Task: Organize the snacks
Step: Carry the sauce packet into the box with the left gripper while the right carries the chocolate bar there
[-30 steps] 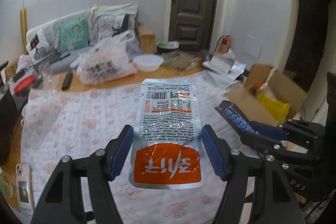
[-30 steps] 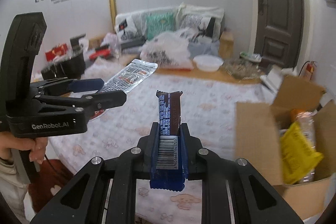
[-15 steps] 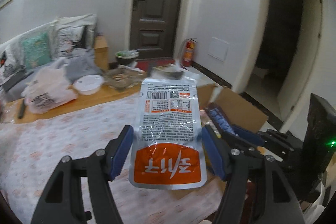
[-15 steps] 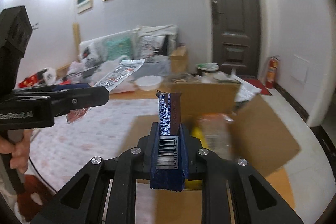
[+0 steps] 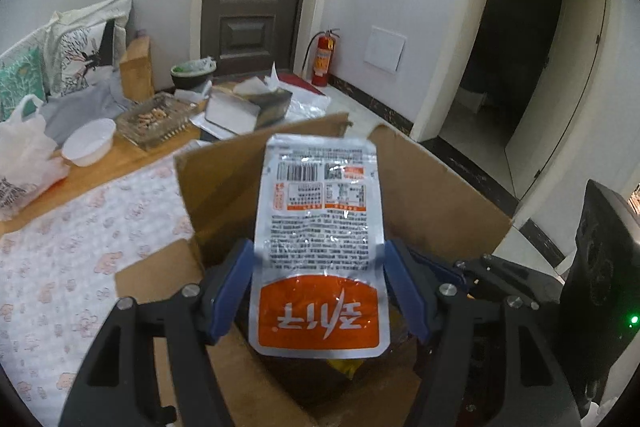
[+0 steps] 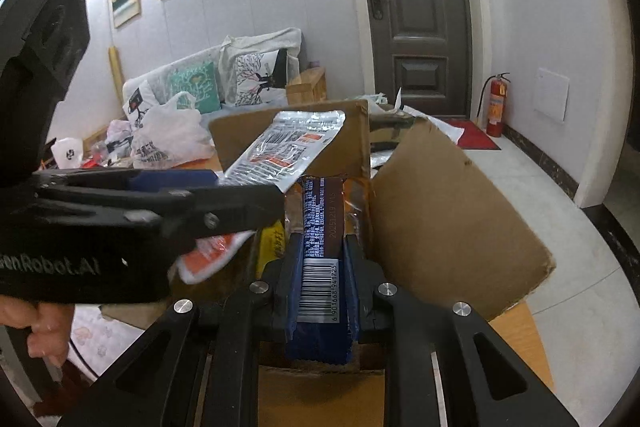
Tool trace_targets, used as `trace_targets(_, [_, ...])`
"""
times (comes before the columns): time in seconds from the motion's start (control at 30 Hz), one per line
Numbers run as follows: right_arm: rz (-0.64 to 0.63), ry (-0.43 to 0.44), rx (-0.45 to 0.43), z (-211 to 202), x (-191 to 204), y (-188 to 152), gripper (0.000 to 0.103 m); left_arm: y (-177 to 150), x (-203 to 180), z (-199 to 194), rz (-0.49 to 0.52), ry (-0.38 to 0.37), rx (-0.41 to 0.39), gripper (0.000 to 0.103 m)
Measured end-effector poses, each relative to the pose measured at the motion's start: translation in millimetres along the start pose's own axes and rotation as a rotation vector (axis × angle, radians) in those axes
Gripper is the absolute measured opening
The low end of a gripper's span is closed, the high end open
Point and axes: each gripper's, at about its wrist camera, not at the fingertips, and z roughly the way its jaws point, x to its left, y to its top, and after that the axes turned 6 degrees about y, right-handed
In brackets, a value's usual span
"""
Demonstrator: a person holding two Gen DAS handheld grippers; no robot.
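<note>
My left gripper is shut on a silver and orange snack pouch and holds it over the open cardboard box. My right gripper is shut on a dark blue and brown snack bar, also over the box. In the right wrist view the left gripper crosses from the left with the pouch sticking out beyond it. A yellow packet lies inside the box.
The box stands at the end of a table with a patterned cloth. Behind it are a white bowl, a plastic bag, a glass tray and papers. A fire extinguisher stands by the door.
Both grippers have swung right from over the table to over the open box, each still holding its snack. The box now fills the view under both.
</note>
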Motion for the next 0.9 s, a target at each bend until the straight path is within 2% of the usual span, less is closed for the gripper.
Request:
trace_targets(0.17, [-0.016,0.004,-0.005,5.2,3.0,-1.8,0.014,-2.8,5.3,14.3,-0.005,-0.009,0.041,0.064])
trace_targets(0.37, [-0.019,0.010,-0.003,6.5,5.1,-4.8,0.014,-3.8,7.8,14.4,0.000,-0.010,0.046,0.065])
trace_targets(0.47, [-0.016,0.017,-0.001,5.5,7.8,-6.4,0.017,-4.5,9.6,10.6,-0.003,-0.003,0.036,0.072])
trace_targets(0.73, [-0.006,0.040,-0.012,-1.1,12.7,-5.7,0.035,-6.1,17.5,-3.2,-0.010,0.008,0.008,0.075])
trace_targets(0.87, [-0.004,0.056,-0.022,-6.6,16.7,-3.4,0.053,-8.6,23.4,-18.4,-0.017,0.037,-0.025,0.079])
trace_targets(0.9, [-0.006,0.059,-0.026,-8.6,18.8,-2.6,0.053,-9.7,26.8,-24.9,-0.023,0.046,-0.040,0.082])
